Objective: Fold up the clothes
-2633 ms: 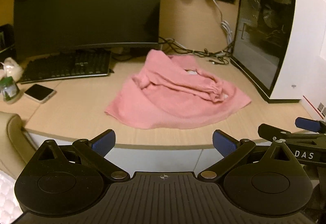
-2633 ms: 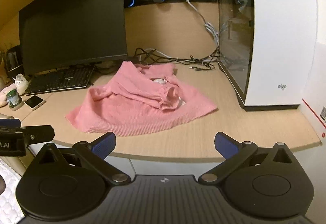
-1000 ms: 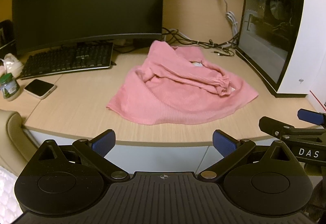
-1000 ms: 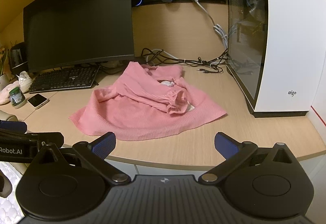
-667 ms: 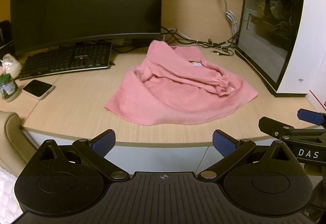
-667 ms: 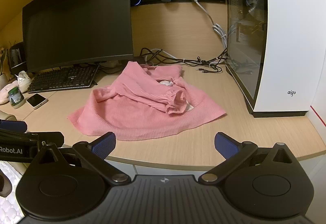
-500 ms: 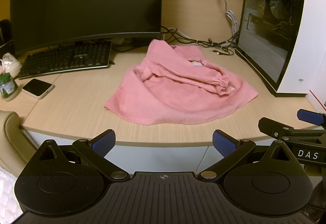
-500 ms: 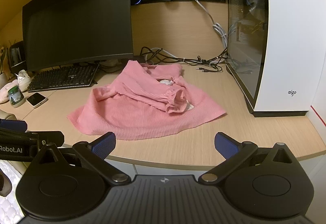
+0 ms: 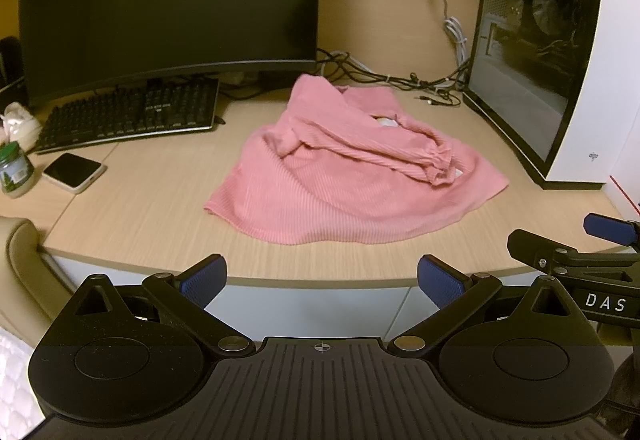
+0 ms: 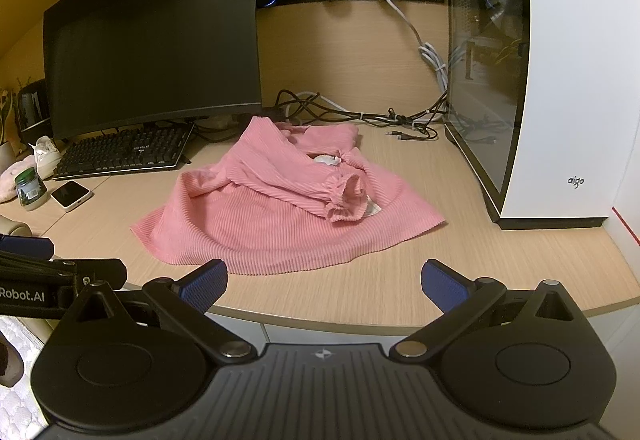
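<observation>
A pink ribbed garment (image 9: 352, 176) lies crumpled on the wooden desk (image 9: 152, 192), one sleeve thrown across its body; it also shows in the right wrist view (image 10: 288, 204). My left gripper (image 9: 320, 278) is open and empty, in front of the desk's near edge, short of the garment's hem. My right gripper (image 10: 324, 286) is open and empty over the desk's front edge, just short of the hem. The right gripper shows at the right of the left wrist view (image 9: 576, 252). The left gripper shows at the left of the right wrist view (image 10: 60, 272).
A dark monitor (image 9: 168, 4) and keyboard (image 9: 132, 116) stand behind and left of the garment. A white PC case (image 9: 560, 52) stands at the right. Cables (image 9: 392, 76) run along the back wall. A phone (image 9: 74, 172) and a small jar (image 9: 16, 176) lie at the far left.
Both grippers have moved a little closer to the desk and the garment. The garment has not moved. Both grippers stay open.
</observation>
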{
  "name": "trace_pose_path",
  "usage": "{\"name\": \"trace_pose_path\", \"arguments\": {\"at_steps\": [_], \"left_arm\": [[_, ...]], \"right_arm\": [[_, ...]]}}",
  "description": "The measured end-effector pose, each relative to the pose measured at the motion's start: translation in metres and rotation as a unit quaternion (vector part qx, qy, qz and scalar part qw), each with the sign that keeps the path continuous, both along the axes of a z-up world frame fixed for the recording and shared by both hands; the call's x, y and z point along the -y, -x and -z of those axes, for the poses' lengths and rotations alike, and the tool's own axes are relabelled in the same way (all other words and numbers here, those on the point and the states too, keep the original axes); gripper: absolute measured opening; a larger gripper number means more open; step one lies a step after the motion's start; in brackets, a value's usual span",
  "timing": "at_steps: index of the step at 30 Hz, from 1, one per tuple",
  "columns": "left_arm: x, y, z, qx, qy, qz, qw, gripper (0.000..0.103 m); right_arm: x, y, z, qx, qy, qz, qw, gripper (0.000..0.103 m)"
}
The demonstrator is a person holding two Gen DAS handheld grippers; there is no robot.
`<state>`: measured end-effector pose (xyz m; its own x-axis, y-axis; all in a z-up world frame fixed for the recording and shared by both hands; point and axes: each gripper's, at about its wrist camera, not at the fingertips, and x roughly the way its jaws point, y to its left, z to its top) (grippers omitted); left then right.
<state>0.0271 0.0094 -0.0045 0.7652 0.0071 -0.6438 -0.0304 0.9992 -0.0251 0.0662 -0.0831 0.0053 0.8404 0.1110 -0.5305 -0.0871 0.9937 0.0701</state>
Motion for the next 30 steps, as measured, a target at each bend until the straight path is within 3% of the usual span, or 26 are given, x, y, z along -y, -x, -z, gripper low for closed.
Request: {"name": "trace_pose_path", "arguments": {"at_steps": [21,24,30], "left_arm": [[0.001,-0.012,0.009,-0.02,0.003,0.002,0.9998,0.103],[-0.005,-0.017,0.018,-0.03,0.013,0.007,0.9994,0.103],[-0.032,-0.055,0.032,-0.06,0.073,0.035,0.9949,0.103]], "right_arm": [[0.0,-0.013,0.006,-0.019,-0.002,0.004,1.0,0.103],[-0.003,-0.018,0.011,-0.03,-0.003,0.006,1.0,0.103],[-0.012,-0.037,0.017,-0.047,-0.002,0.049,0.998,0.103]]}}
